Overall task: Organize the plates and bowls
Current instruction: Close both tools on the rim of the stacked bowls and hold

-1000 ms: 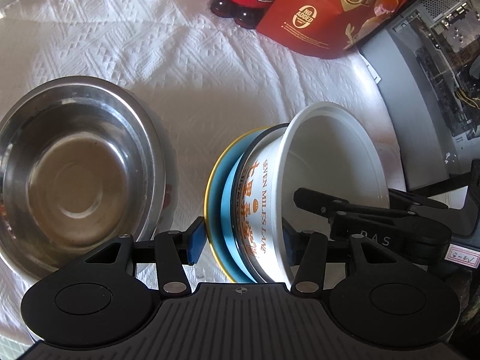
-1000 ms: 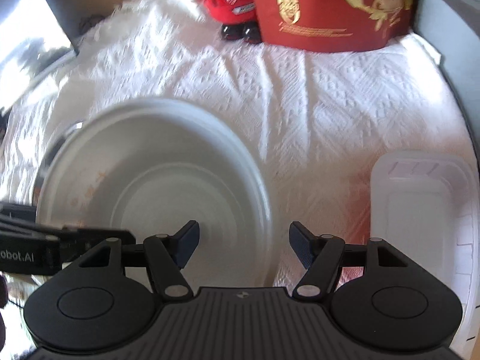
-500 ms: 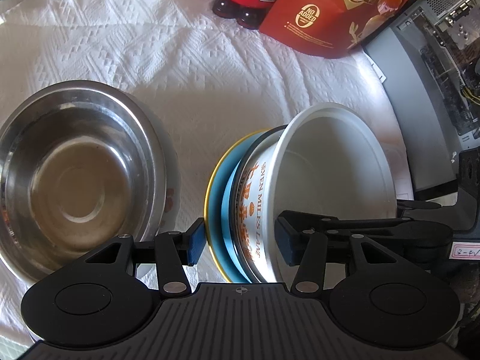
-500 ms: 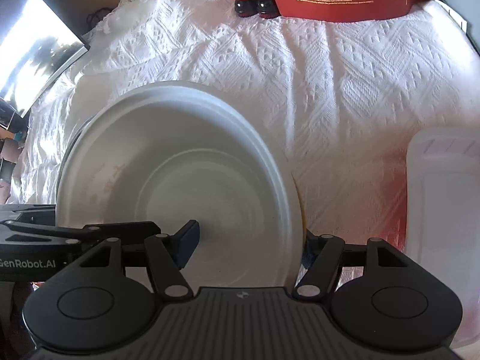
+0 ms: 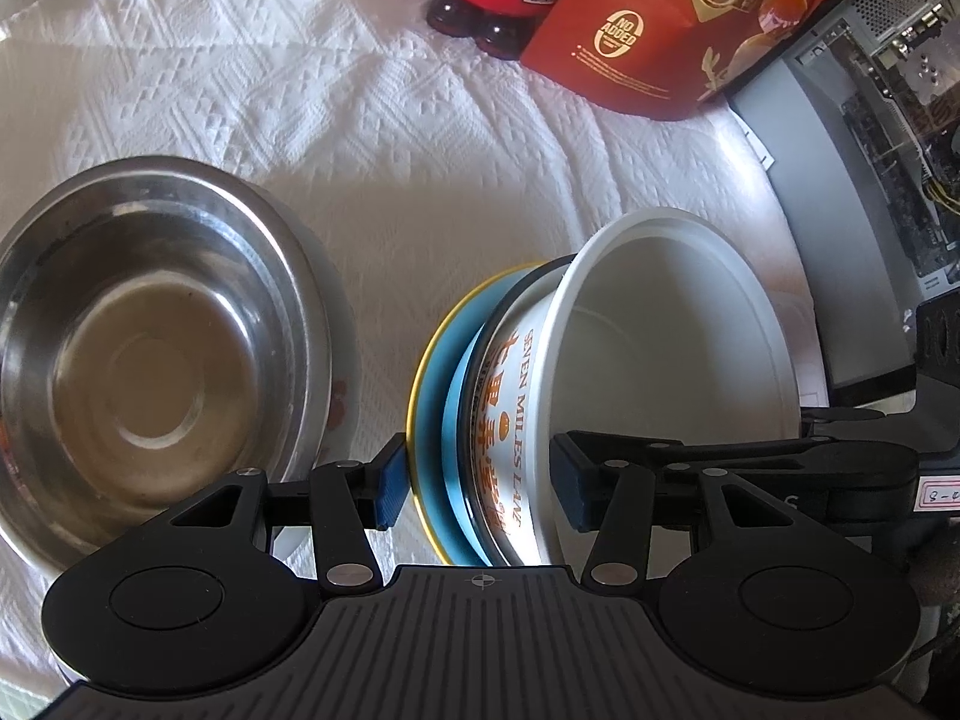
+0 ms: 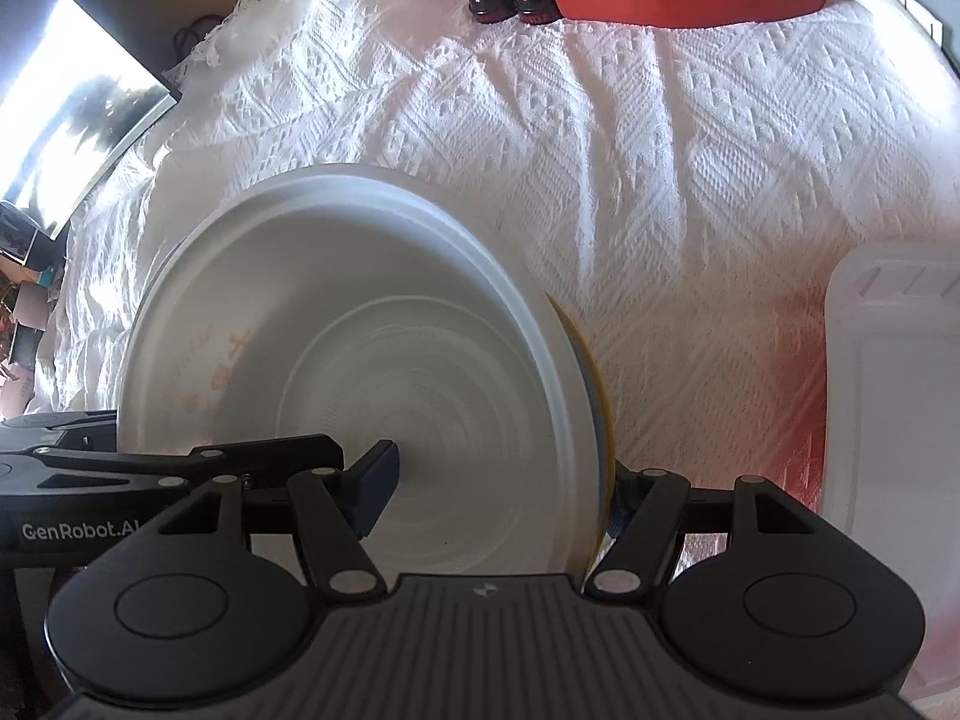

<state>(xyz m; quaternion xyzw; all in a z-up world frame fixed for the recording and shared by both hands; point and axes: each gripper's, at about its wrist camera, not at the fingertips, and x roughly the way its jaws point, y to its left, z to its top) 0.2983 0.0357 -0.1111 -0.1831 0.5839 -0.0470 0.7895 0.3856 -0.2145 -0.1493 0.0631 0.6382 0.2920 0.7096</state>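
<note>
surface: white woven tablecloth | light: sunlit, hard shadows | right: open computer case

Bare cloth between steel bowl and tilted bowl stack; red pouch behind.

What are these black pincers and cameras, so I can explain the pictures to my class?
No robot here: a person holds a hand-held gripper in each hand, each with a camera looking along its two fingers. One picture is from the left hand-held gripper, the other from the right hand-held gripper. On the white woven cloth sits a round stainless-steel bowl. The left one pinches together a blue yellow-rimmed plate and a white printed bowl, tipped on edge. The right one's fingers straddle them; its grip is unclear.
</note>
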